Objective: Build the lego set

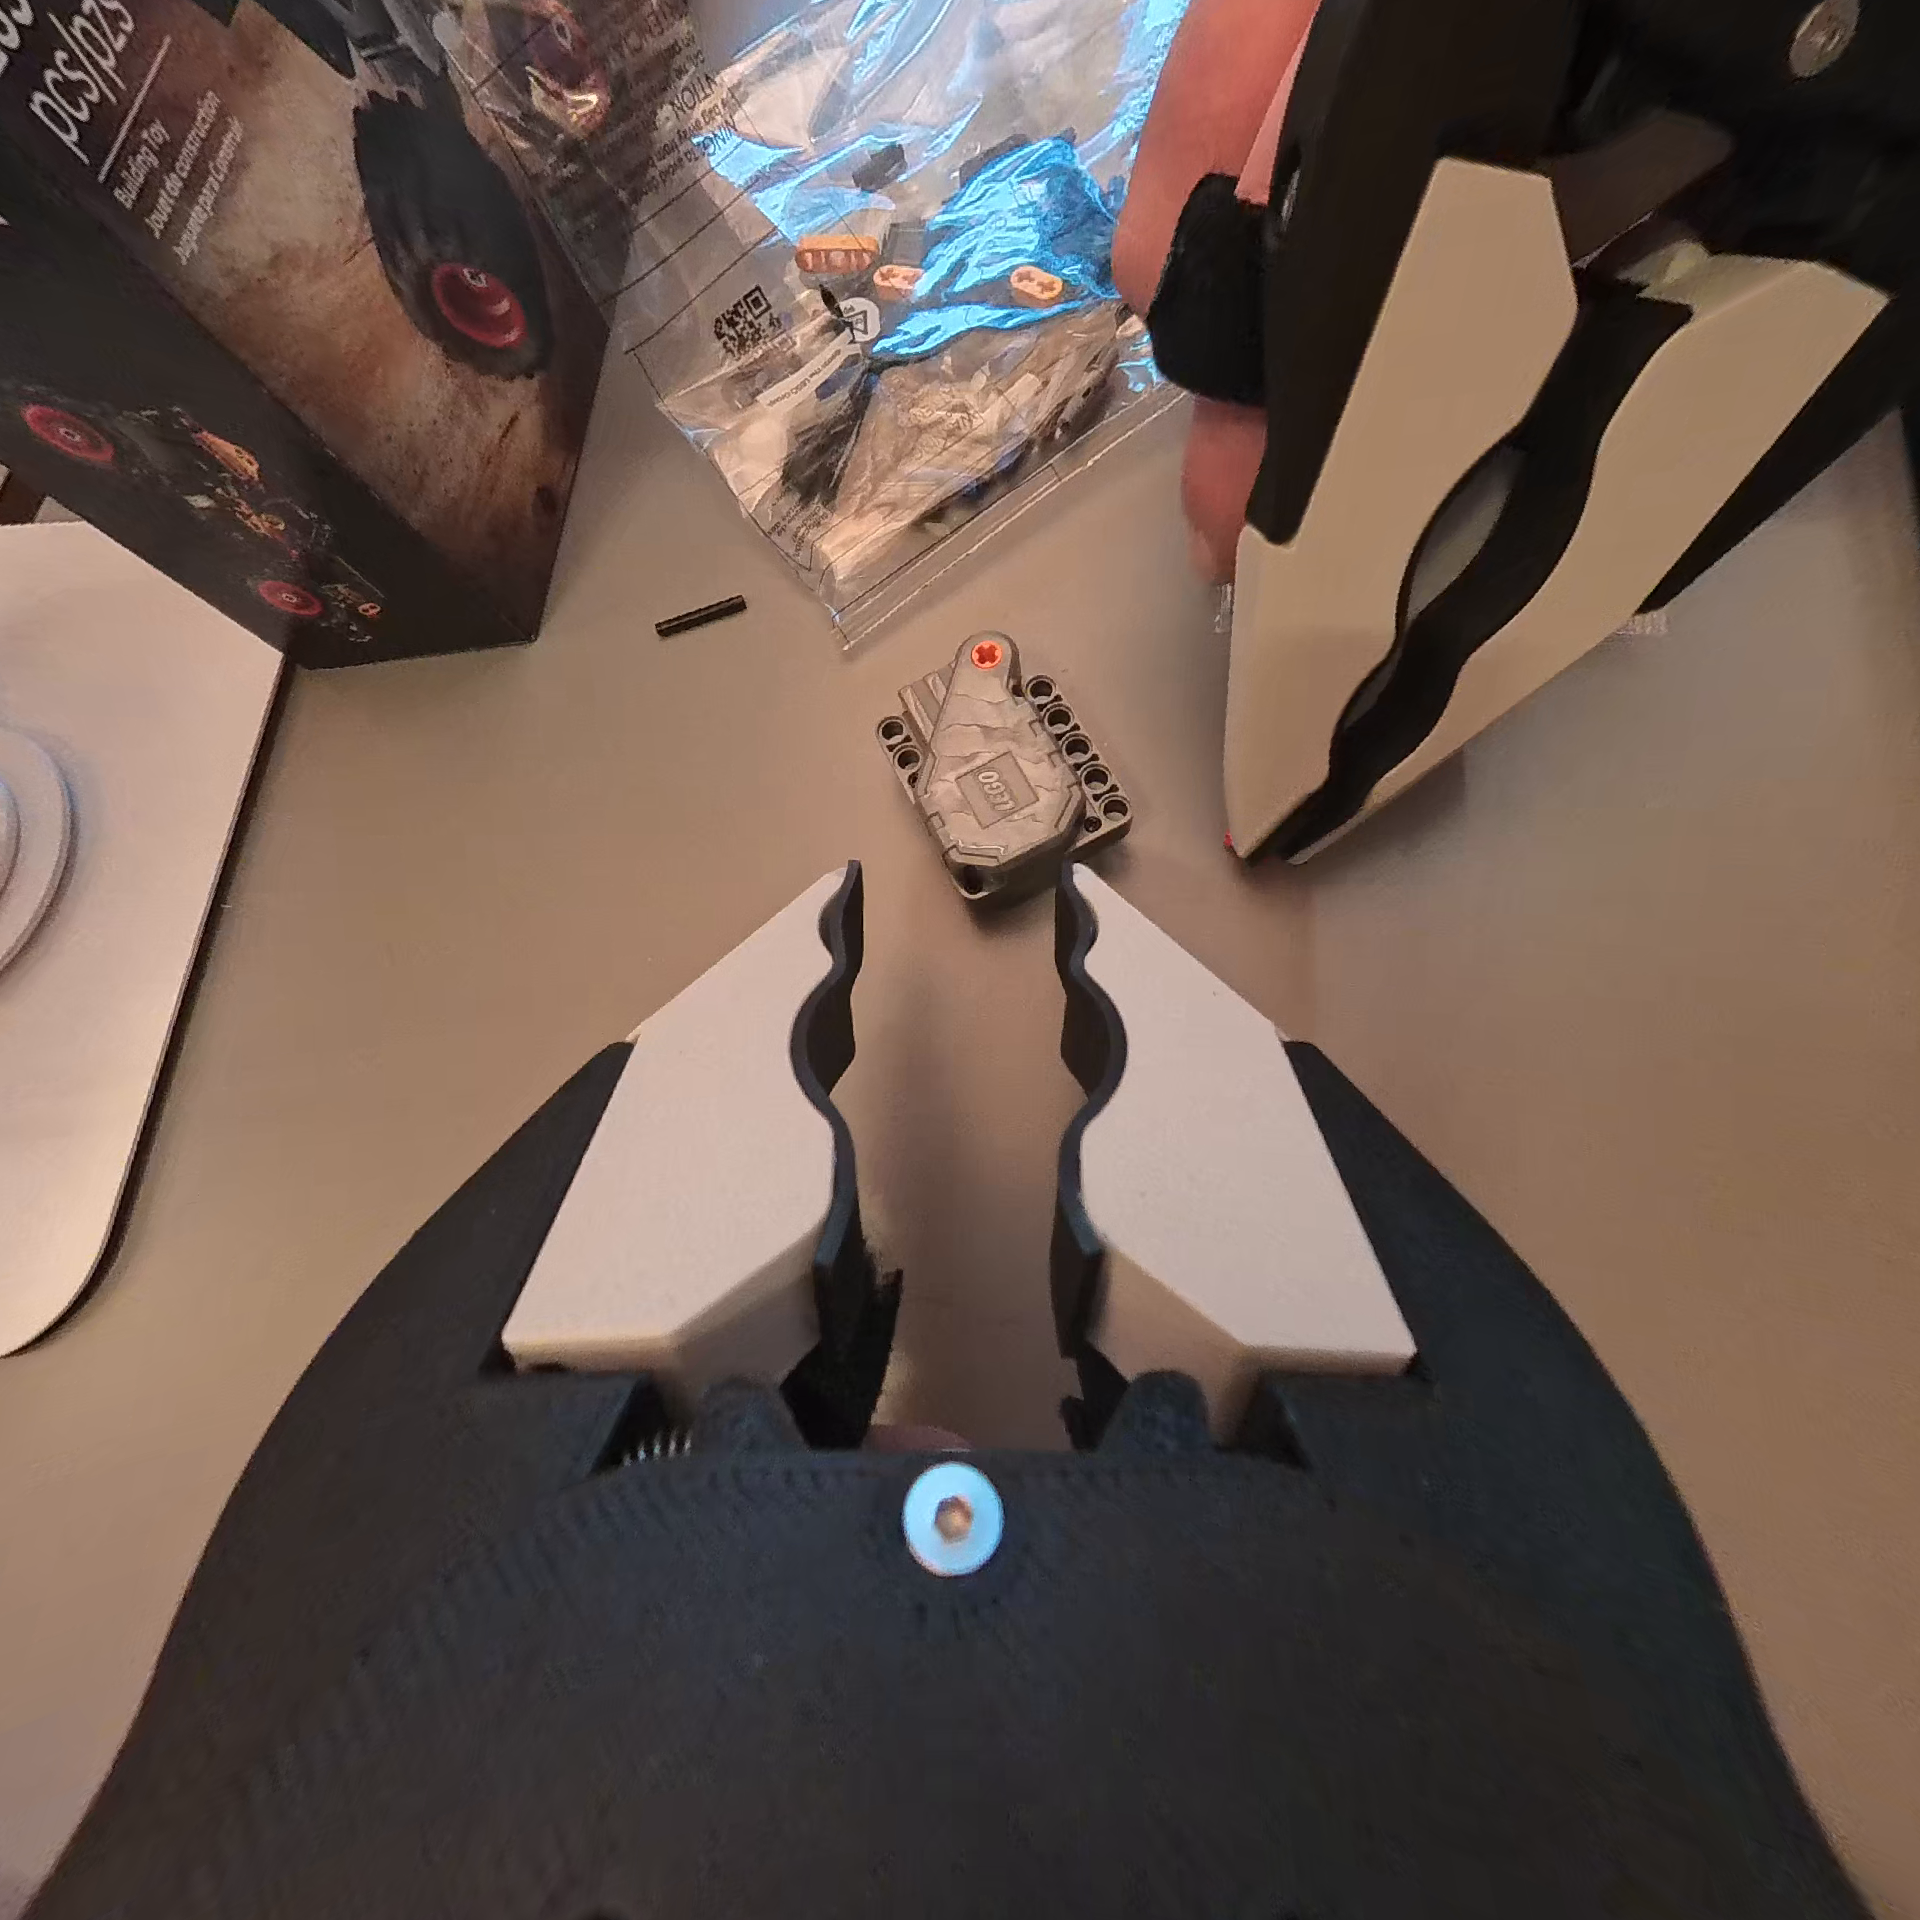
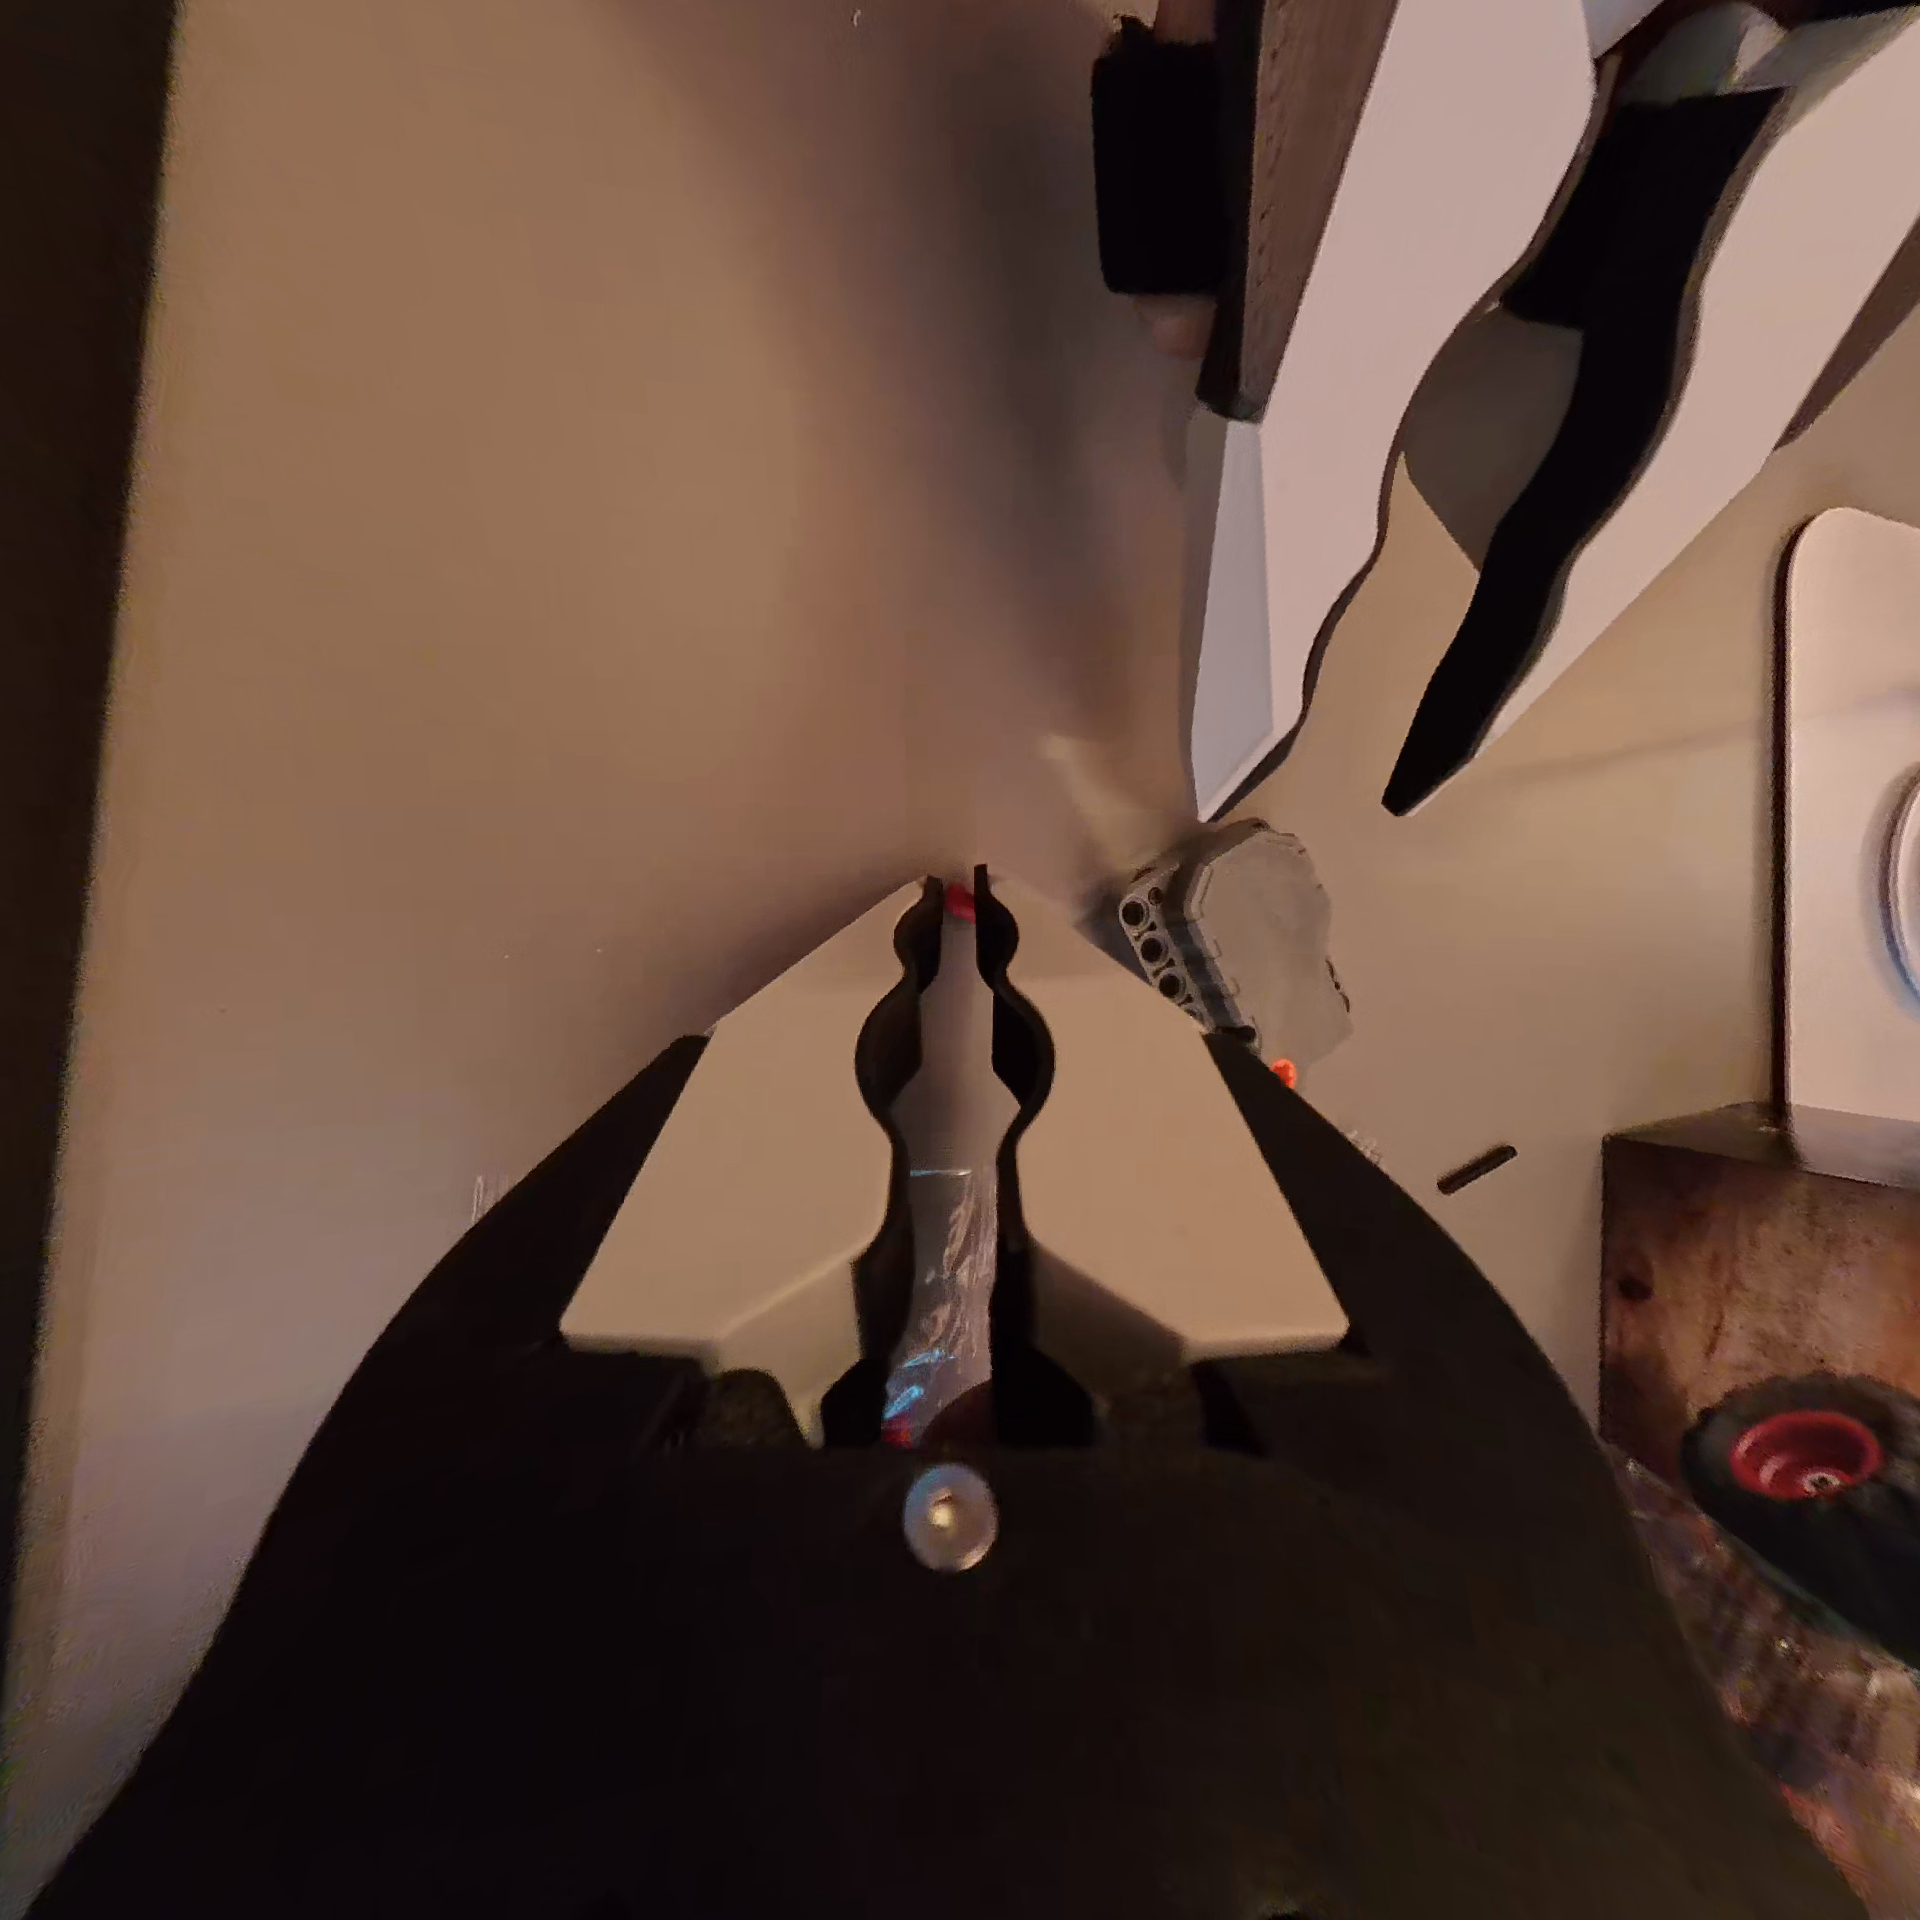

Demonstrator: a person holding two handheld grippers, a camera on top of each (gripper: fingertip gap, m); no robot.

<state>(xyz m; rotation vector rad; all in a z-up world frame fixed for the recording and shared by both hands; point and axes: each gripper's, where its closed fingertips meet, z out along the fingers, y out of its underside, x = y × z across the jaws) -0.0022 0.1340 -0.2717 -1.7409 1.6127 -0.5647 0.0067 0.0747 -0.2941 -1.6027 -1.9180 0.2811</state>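
The grey, rock-textured plastic lego motor block [image 1: 1000, 774], with its orange-red cross hole and rows of pin holes down both sides, lies flat on the pale beige bench [image 1: 520, 883] in the centre of the left wrist view, just ahead of the left claw [image 1: 961, 883]; its near corner sits right at the tip of that claw's right-hand finger, though contact cannot be judged. The left claw stands wide apart and holds nothing. Only this view shows the clear crinkled plastic bag of small parts [image 1: 914, 343] at upper centre, the dark printed cardboard box [image 1: 260, 343] at upper left, and a short black rod [image 1: 701, 615] lying between them. The right wrist view alone shows what the right claw [image 2: 958, 891] carries: a tiny red piece [image 2: 961, 904] pinched at its very tips, the jaws nearly together around it. In that view the block sits just to the right of the claw's tips, and the left claw hangs in the upper right of the frame above it.
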